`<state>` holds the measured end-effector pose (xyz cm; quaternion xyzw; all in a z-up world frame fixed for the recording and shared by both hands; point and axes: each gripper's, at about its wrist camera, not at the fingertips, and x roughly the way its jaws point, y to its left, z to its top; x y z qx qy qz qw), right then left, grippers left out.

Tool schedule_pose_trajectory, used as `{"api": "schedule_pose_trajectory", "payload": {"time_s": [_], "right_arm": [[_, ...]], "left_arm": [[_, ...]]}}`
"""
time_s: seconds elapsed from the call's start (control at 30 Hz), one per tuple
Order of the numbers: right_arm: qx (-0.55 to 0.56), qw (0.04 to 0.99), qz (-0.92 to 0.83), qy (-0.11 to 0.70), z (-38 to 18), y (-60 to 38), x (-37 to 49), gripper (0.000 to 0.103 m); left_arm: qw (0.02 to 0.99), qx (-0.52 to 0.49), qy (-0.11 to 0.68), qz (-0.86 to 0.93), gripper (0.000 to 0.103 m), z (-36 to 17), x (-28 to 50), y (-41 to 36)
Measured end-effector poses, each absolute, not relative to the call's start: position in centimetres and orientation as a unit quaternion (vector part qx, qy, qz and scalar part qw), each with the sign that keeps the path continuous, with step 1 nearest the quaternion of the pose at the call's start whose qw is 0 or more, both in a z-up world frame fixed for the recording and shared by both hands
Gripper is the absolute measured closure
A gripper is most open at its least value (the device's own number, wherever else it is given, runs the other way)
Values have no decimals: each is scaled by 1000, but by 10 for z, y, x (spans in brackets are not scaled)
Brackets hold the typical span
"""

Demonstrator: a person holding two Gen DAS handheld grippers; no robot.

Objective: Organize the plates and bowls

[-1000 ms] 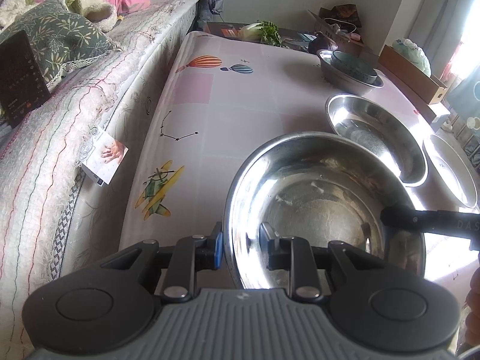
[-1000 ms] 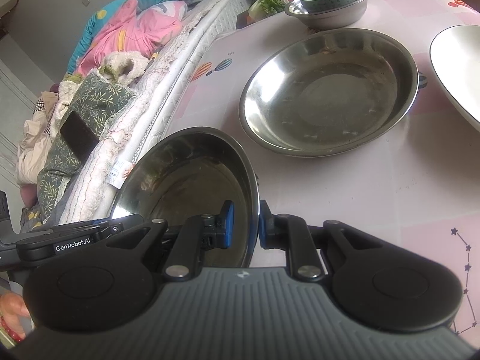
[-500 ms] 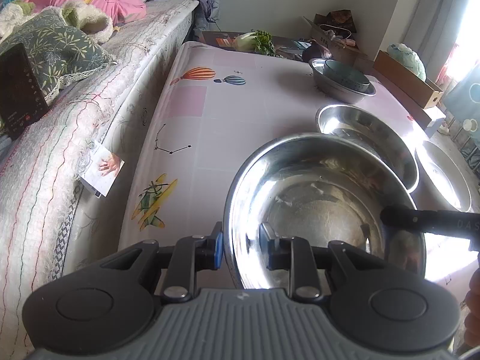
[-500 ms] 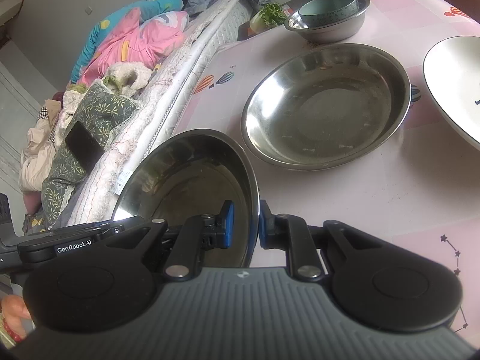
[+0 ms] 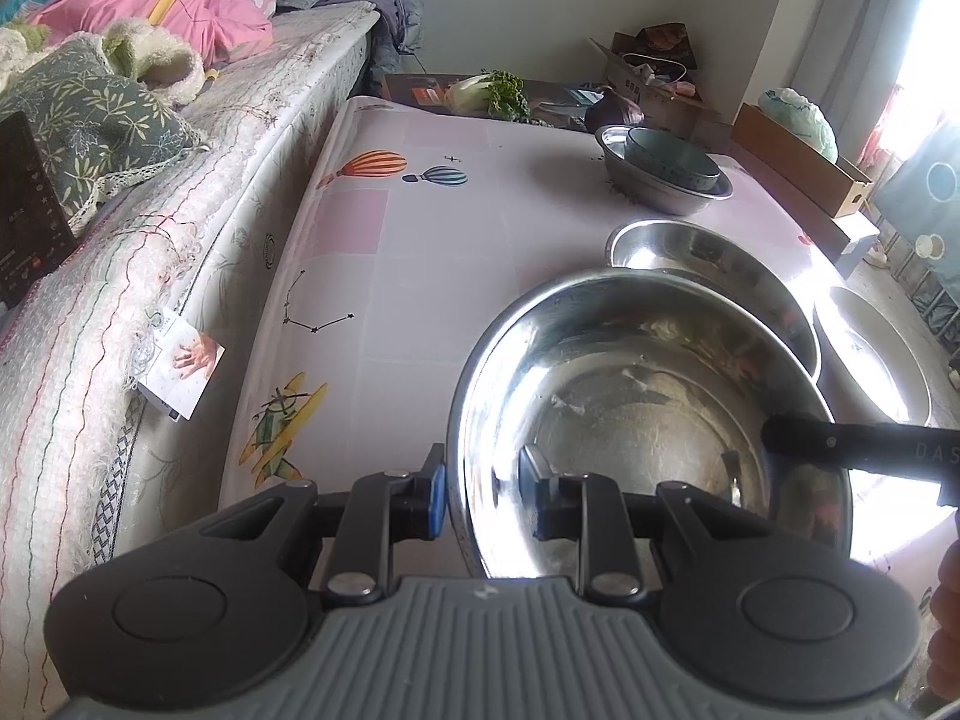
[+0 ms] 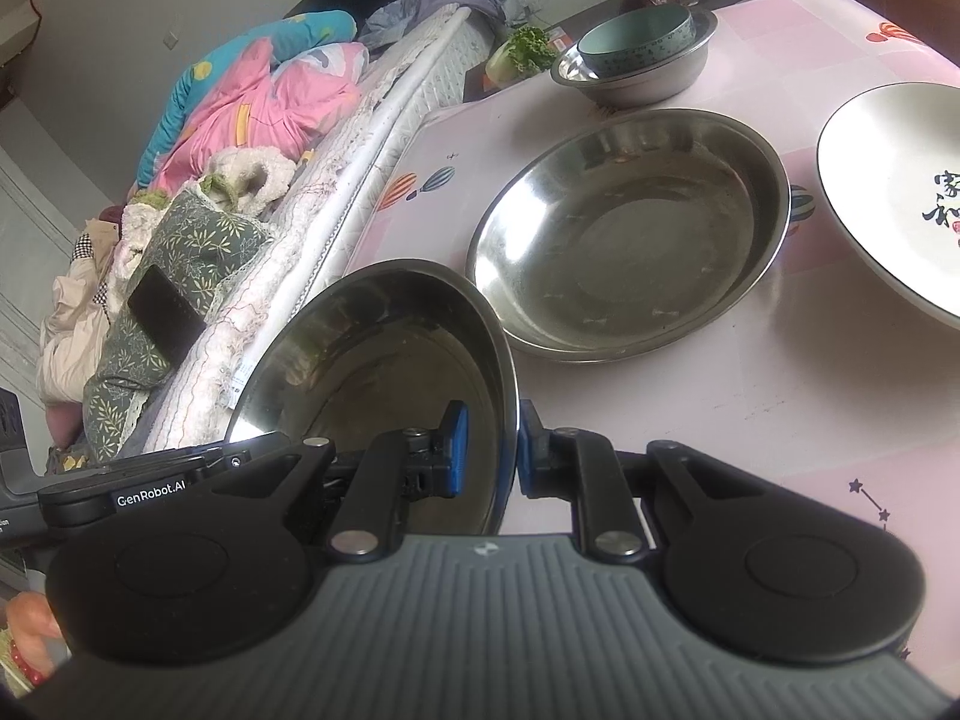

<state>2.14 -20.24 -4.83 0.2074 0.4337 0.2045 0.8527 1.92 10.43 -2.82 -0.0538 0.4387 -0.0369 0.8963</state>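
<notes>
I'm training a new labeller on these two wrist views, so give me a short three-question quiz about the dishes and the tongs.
1. True or false: both tongs grip the rim of the same steel bowl.
2. Which dish sits inside the small steel bowl at the far end of the table?
A. a white plate
B. a teal bowl
C. a glass cup
3. Fill in: between the held bowl and the white plate lies an empty ___ dish.

Key
1. True: the left tongs and the right tongs each pinch its rim, on opposite sides.
2. B, the teal bowl.
3. Steel: the wide steel dish.
</notes>
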Motion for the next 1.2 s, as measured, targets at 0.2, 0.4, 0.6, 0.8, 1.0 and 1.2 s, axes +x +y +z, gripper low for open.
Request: {"api": "schedule_pose_trajectory", "payload": {"time_s": [0.2,0.4,0.6,0.8,1.0,1.2], "right_arm": [[210,854,202,432,-47,-204,21,88],[210,854,202,432,-48,-204,20,88],[210,854,201,432,-48,-205,20,88],[213,856,197,428,-45,-208,21,88],[218,861,184,421,-40,-220,26,88],[228,866,164,414,-36,-238,36,88]], "left_arm": [[897,-52,437,-39,78,-27,20,102],[897,-52,438,-38,78,-27,21,102],[897,-51,438,-39,78,-26,22,101],[899,-48,434,-43,78,-22,27,97],[901,-43,428,-58,78,-16,41,86],[902,-36,424,-77,78,-10,63,68]]}}
